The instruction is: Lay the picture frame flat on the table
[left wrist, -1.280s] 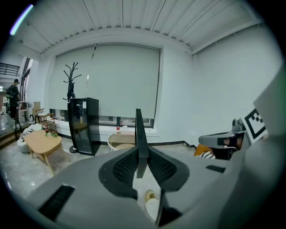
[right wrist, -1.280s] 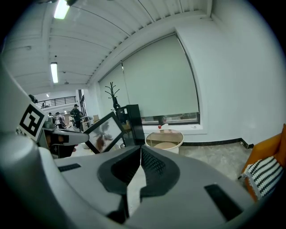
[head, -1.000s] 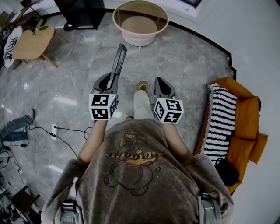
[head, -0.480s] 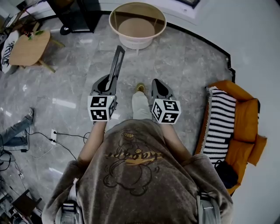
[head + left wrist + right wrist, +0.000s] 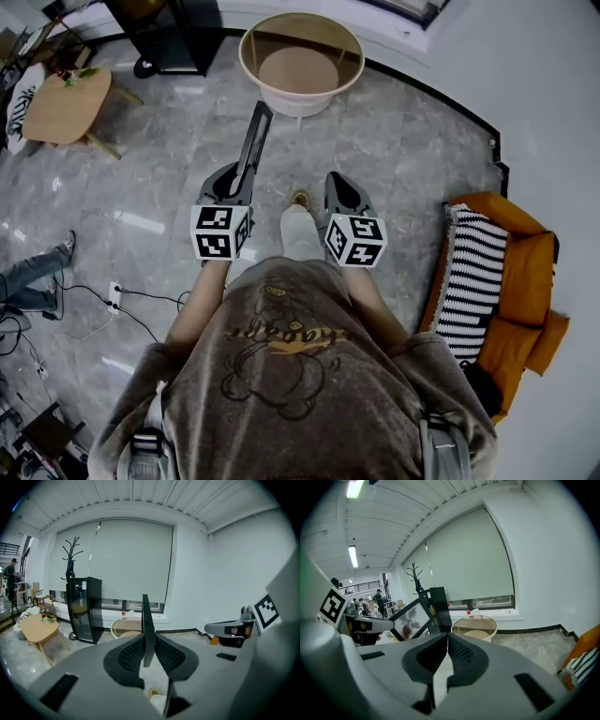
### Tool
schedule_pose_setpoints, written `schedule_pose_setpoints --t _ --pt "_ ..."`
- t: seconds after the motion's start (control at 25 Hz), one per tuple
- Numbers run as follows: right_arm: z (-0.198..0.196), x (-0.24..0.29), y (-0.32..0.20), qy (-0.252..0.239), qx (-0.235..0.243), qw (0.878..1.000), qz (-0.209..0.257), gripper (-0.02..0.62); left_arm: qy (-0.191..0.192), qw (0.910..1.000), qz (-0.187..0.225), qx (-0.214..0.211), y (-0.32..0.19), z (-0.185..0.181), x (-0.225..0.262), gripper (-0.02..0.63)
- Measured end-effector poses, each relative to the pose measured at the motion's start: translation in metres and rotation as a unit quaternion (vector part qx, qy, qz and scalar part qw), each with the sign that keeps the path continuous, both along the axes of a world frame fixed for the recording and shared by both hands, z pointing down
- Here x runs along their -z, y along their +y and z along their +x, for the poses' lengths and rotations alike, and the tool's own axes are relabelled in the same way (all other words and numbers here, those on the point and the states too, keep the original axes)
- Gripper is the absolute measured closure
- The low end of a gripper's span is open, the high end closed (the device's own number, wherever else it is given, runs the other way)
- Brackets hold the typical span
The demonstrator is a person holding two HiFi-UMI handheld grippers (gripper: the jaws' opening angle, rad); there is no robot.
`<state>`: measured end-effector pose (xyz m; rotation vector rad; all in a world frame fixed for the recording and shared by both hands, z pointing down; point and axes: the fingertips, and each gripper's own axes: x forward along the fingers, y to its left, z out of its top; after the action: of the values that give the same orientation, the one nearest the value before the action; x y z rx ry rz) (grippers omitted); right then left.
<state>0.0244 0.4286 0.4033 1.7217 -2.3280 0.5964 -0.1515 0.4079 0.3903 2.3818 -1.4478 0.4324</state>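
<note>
The picture frame (image 5: pixel 254 139) is a thin black-edged panel that sticks out forward, on edge, from my left gripper (image 5: pixel 243 181), which is shut on its near end. In the left gripper view the frame (image 5: pixel 146 619) stands edge-on between the pads. The right gripper view shows its pale face with a dark print (image 5: pixel 411 618). My right gripper (image 5: pixel 337 182) hangs beside it at the same height, its jaws shut with nothing between them (image 5: pixel 447 637). Ahead on the grey floor stands a round, glass-topped table (image 5: pixel 247 58) with a pale rim.
A low wooden side table (image 5: pixel 66 103) sits at the far left, and a black cabinet (image 5: pixel 173 28) stands left of the round table. An orange sofa with a striped cushion (image 5: pixel 473 267) lines the right wall. Cables (image 5: pixel 112 281) trail on the floor at the left.
The person has stepped a little closer to the round table, carrying both grippers along. The frame stays clamped in the left gripper, and the right stays shut.
</note>
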Motion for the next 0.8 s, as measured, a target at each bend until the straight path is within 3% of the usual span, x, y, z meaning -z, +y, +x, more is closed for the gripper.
schedule_pose_setpoints --t 0.8 --pt "0.036 0.013 -0.123 -0.017 0.001 1.000 -0.014 0.575 -0.008 0.9997 -0.019 -0.012 -0.111 0.039 0.013 0.523"
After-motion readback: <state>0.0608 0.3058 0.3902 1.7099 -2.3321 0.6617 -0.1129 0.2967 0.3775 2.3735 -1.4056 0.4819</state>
